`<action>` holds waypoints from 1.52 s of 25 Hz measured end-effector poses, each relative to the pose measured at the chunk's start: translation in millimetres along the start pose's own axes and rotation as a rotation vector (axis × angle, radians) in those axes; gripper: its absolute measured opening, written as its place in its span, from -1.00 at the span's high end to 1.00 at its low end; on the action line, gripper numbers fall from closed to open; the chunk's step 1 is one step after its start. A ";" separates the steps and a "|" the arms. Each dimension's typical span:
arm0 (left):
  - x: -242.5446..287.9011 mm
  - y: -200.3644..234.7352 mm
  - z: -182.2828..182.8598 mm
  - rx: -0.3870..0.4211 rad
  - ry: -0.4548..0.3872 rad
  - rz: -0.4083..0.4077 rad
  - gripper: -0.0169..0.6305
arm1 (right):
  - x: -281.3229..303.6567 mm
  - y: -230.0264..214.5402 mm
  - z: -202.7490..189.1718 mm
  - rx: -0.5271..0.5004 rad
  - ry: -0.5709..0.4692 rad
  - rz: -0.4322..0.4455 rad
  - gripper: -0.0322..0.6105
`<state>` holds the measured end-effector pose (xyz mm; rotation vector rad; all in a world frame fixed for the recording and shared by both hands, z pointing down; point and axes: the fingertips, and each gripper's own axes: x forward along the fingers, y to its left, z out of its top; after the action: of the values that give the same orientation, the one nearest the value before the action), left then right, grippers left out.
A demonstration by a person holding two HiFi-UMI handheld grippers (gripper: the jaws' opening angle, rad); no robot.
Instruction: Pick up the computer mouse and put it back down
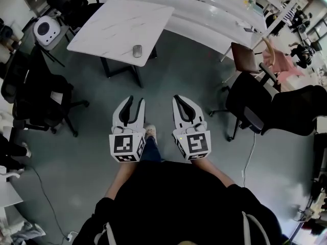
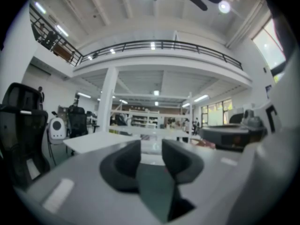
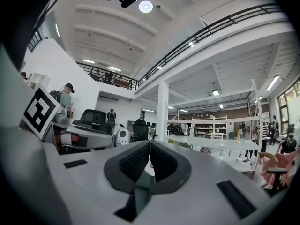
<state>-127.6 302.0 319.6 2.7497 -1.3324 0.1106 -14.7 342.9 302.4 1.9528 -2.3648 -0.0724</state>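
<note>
Ahead of us, a small grey object (image 1: 137, 50), too small for us to confirm as the computer mouse, stands on the white table (image 1: 122, 19) near its front edge, well apart from both grippers. We hold the left gripper (image 1: 135, 100) over the grey floor (image 1: 194, 70) with its jaws parted, a clear gap between the pads and nothing in it. Just beside it, the right gripper (image 1: 178, 97) has its jaws closed together, pads meeting, empty. Both point toward the table. Our shoe (image 1: 150, 131) shows between them. Black office chairs (image 1: 41, 101) stand to the left, another black chair (image 1: 255, 106) to the right.
</note>
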 end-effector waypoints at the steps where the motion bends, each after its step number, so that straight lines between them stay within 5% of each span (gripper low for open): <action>1: 10.8 5.7 -0.8 0.000 0.006 -0.001 0.50 | 10.8 -4.9 -1.6 0.002 0.004 -0.002 0.84; 18: 165.4 99.0 -20.6 -0.047 0.140 -0.059 0.41 | 189.3 -59.8 -11.3 0.003 0.069 -0.046 0.84; 29: 223.5 120.4 -33.0 -0.073 0.171 -0.100 0.41 | 236.5 -87.3 -20.3 0.002 0.100 -0.092 0.83; 38: 264.7 145.6 -39.4 -0.103 0.178 -0.054 0.40 | 288.8 -100.2 -20.7 -0.002 0.081 -0.032 0.83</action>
<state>-79.5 10.1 392.1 2.6178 -1.1836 0.2685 30.9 40.6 322.4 1.9538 -2.2833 0.0020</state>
